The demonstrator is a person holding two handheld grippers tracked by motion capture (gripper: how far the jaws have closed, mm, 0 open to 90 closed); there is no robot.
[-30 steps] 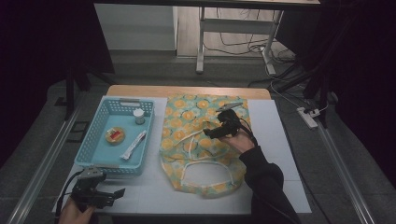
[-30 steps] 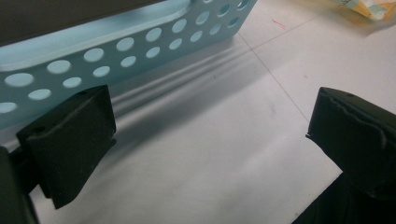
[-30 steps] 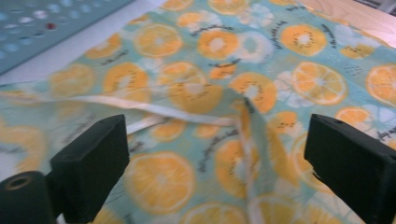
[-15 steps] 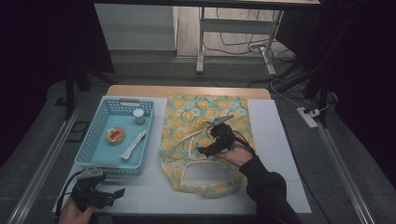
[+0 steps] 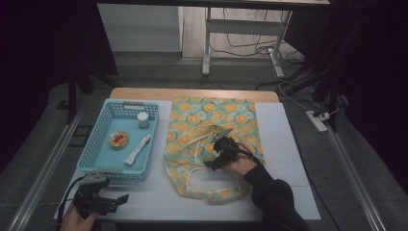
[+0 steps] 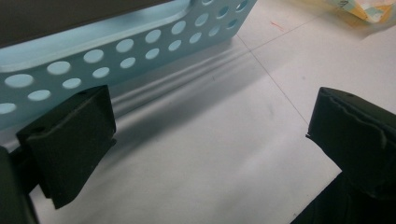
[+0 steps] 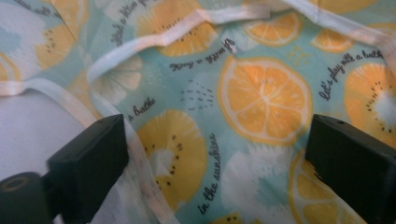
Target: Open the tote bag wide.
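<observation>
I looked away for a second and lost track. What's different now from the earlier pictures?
The right gripper has come toward the person across the fruit-print bag and sunk closer to the cloth near its white handle strap. Its jaws have just been closing a little, but stand open with nothing pinched. The left gripper, blue basket and bag stayed put.

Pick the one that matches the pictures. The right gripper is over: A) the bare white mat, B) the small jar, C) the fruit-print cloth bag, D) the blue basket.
C: in the high view the right gripper sits over the fruit-print cloth bag, and the right gripper view shows its orange-slice print between the open jaws, while the blue basket lies off to the side.
</observation>
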